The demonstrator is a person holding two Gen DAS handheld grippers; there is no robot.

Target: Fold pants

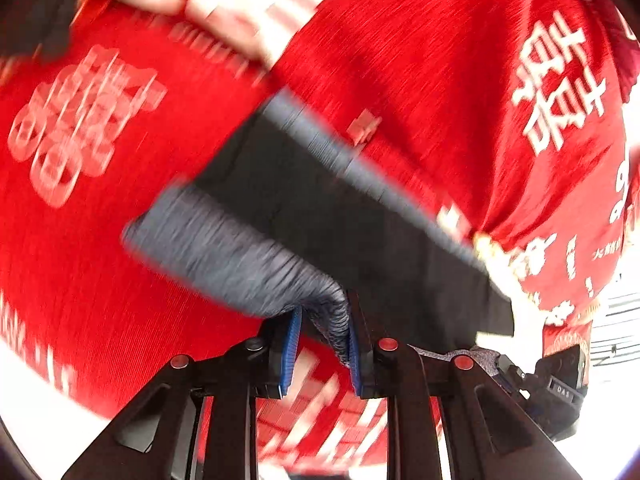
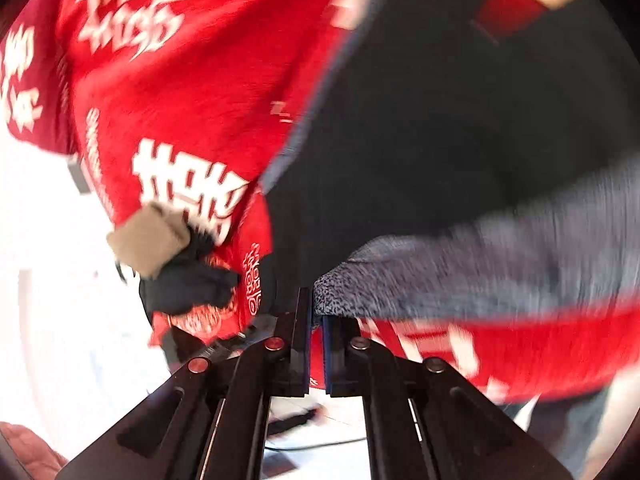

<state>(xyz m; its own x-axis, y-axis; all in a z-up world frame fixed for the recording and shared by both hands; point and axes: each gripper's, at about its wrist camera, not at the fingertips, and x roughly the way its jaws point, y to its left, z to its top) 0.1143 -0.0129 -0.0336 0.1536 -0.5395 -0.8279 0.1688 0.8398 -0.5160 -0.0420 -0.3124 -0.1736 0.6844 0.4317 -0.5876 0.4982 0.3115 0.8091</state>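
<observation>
Left claw (image 1: 322, 344): your jaws are closed on a bunched fold of grey fabric, which fills the gap between the blue pads (image 1: 291, 344). You have a firm pinch on the pants here.
Right claw (image 2: 316, 344): your jaws stand almost together, and the grey hem enters the narrow slot at their tips, so you are pinching a thin edge of the same garment.
Pants (image 1: 320, 216): just ahead of your left claw the grey, ribbed end rises from the jaws, then the dark body of the garment runs away up and to the right. From your right claw it spreads ahead and to the right as a wide dark sheet with a grey band nearest you.
Red cloth (image 1: 440, 60): it lies beyond and under the pants on every side, printed with white characters; it seems to cover the work surface.
Gloved hand (image 2: 188, 276): ahead and to the left of your right claw, a dark glove with a tan cuff at the edge of the red cloth.
Done: both ends of one edge look gripped and lifted clear of the cloth.
Left: no finished fold shows; you likely must carry this edge over, lay it down and smooth it.
Unclear: blur hides how the far part of the pants lies.
</observation>
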